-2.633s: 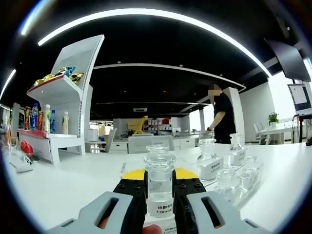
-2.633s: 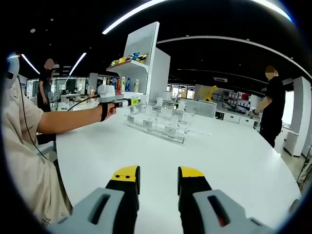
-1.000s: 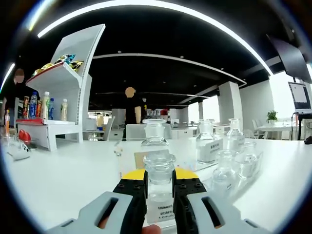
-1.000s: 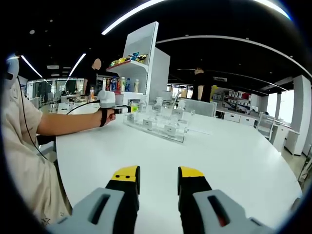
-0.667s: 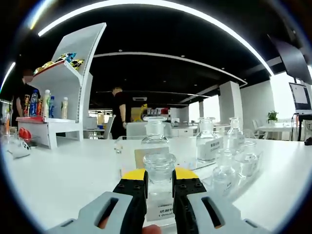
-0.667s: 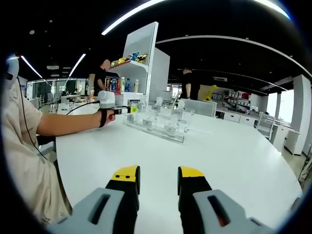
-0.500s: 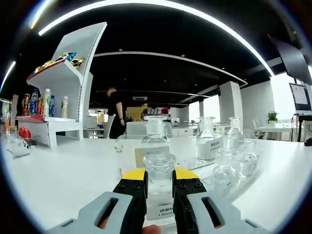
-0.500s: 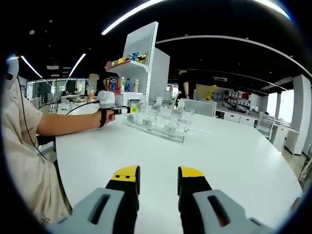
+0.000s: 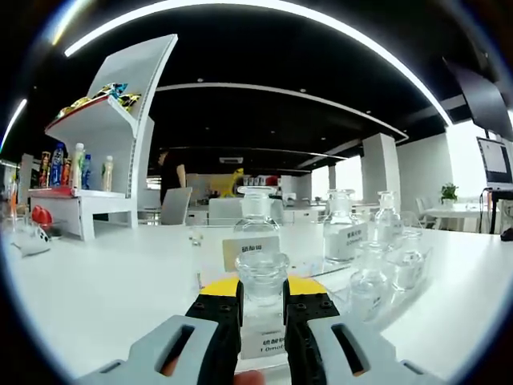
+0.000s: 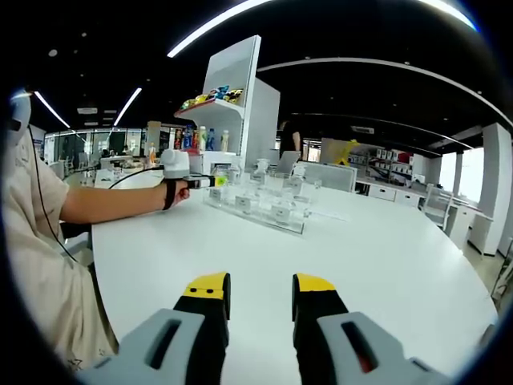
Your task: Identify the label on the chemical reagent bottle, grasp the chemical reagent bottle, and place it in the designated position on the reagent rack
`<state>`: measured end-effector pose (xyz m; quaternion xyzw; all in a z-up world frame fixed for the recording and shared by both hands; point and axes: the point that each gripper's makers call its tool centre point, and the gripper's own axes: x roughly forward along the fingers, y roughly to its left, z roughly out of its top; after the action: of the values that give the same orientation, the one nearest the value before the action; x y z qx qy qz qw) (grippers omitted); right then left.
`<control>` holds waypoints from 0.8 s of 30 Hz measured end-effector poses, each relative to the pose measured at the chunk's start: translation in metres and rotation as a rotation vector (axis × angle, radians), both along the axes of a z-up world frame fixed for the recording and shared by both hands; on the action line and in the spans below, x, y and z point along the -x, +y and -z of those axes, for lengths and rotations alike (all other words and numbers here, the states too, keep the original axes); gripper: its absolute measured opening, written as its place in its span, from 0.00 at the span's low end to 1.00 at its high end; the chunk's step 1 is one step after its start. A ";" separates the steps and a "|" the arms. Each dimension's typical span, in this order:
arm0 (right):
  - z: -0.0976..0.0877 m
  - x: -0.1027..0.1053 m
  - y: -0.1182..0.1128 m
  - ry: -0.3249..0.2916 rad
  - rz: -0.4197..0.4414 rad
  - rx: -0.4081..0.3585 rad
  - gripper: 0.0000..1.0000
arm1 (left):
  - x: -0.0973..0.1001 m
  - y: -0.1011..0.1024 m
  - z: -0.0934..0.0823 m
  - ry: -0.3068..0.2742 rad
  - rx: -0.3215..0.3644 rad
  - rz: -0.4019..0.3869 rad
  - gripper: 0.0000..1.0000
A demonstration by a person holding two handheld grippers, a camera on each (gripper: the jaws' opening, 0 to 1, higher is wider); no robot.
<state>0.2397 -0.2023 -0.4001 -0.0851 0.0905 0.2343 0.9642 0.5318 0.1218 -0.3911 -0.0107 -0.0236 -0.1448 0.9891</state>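
I work over a wide, glossy white table (image 9: 96,297) in a big open room with a black ceiling and long curved light strips (image 9: 264,10). Taking the clear reagent rack (image 10: 258,210) as my landmark: in the left gripper view, far to its left, a white display shelf (image 9: 104,136) stands beyond the table, with snack packets on its top tier and coloured drink bottles (image 9: 74,172) on the tier below. A person (image 9: 170,180) in dark clothes stands in the distance beside that shelf.

My left gripper (image 9: 261,298) has its yellow-tipped jaws closed on the reagent bottle (image 9: 262,277), a clear glass bottle with a round stopper and a white label low between the jaws. It sits at the near left end of the rack; whether its base rests on the rack I cannot tell. Just behind it stands another stoppered bottle (image 9: 256,228) with a tan label, and to the right more clear labelled bottles (image 9: 343,233) fill the rack.

In the right gripper view, my left hand (image 10: 178,186) reaches to the rack's left end. My right gripper (image 10: 258,290) hovers over bare table well short of the rack, jaws parted and holding nothing. Behind the rack the white shelf rises, and desks and white columns fill the room to the right.
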 end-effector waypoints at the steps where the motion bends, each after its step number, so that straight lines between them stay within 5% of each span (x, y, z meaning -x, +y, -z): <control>1: 0.000 0.000 0.000 0.000 0.001 0.000 0.30 | 0.000 0.000 0.000 0.002 0.002 0.001 0.20; 24: -0.001 0.000 0.001 0.000 0.000 0.002 0.30 | -0.001 0.000 0.003 0.021 0.010 0.002 0.20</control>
<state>0.2395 -0.2012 -0.3996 -0.0859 0.0908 0.2344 0.9641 0.5326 0.1217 -0.3940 -0.0171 -0.0141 -0.1453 0.9891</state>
